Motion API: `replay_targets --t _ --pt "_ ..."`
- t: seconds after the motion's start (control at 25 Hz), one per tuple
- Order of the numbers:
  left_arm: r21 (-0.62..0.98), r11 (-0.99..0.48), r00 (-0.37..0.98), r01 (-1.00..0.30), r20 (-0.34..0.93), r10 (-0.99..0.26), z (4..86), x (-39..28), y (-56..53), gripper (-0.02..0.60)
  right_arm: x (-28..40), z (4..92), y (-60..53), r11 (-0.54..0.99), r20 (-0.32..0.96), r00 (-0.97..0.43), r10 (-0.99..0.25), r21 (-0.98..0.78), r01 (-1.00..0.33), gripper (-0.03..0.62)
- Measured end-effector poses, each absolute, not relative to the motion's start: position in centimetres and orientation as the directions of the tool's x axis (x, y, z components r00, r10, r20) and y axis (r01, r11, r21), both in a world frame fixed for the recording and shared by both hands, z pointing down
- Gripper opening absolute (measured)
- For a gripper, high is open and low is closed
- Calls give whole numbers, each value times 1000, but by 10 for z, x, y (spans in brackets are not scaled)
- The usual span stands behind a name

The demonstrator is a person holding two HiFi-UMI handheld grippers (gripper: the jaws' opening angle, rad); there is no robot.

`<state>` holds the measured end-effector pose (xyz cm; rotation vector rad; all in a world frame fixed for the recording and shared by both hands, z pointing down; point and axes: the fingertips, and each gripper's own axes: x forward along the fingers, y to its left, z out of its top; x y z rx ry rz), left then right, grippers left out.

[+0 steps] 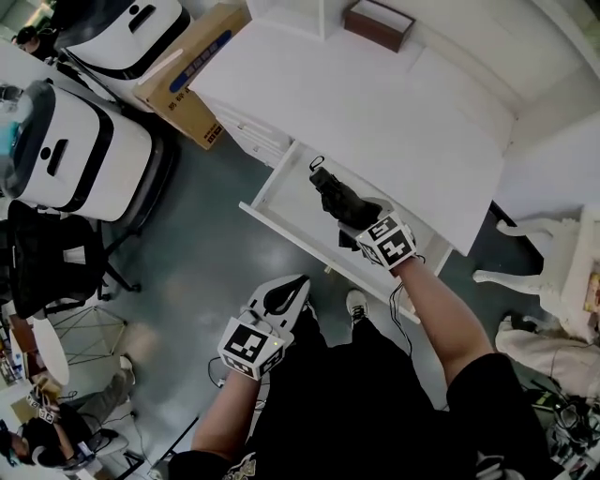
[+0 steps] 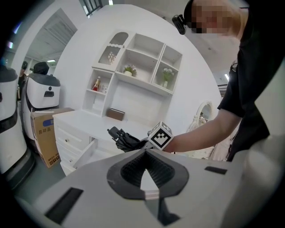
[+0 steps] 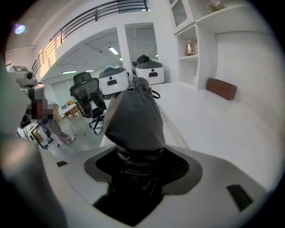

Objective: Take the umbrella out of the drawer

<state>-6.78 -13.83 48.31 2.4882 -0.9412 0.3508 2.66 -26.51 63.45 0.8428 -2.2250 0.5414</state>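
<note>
A folded black umbrella [image 1: 339, 199] is held over the open white drawer [image 1: 274, 199] of the desk, its strap end pointing toward the drawer's back. My right gripper [image 1: 359, 228] is shut on the umbrella [image 3: 133, 116], which fills the space between its jaws and juts forward. My left gripper [image 1: 286, 298] hangs low over the floor, well short of the drawer, with its jaws closed together and nothing in them [image 2: 147, 171]. In the left gripper view the umbrella [image 2: 124, 139] shows lifted above the drawer [image 2: 85, 154], beside the right gripper's marker cube [image 2: 160, 135].
The white desk top [image 1: 375, 122] carries a brown box [image 1: 378, 22] at the back. A cardboard box [image 1: 192, 70] and white machines [image 1: 80, 150] stand to the left. A black office chair [image 1: 47, 258] is at the far left. A white chair [image 1: 548, 262] stands right.
</note>
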Motion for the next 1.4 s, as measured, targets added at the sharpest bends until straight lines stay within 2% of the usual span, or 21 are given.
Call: replay_targets --t 0.36,0.72,1.08,1.4 --pt "306 -652 718 -694 365 -592 463 -44 -116 5 48 552 -242 663 545 -660 -517 -233 -712 275" --pt "302 -596 667 -744 302 -681 431 -25 -105 5 77 466 -212 667 352 -733 -582 -309 -678 275" --pt "272 -508 571 -817 262 -778 407 5 -83 5 113 421 -172 721 233 -802 -550 -352 -597 275" --pt "264 -451 514 -853 271 -814 399 0 -54 5 110 412 -144 742 194 -842 -503 -403 -536 275"
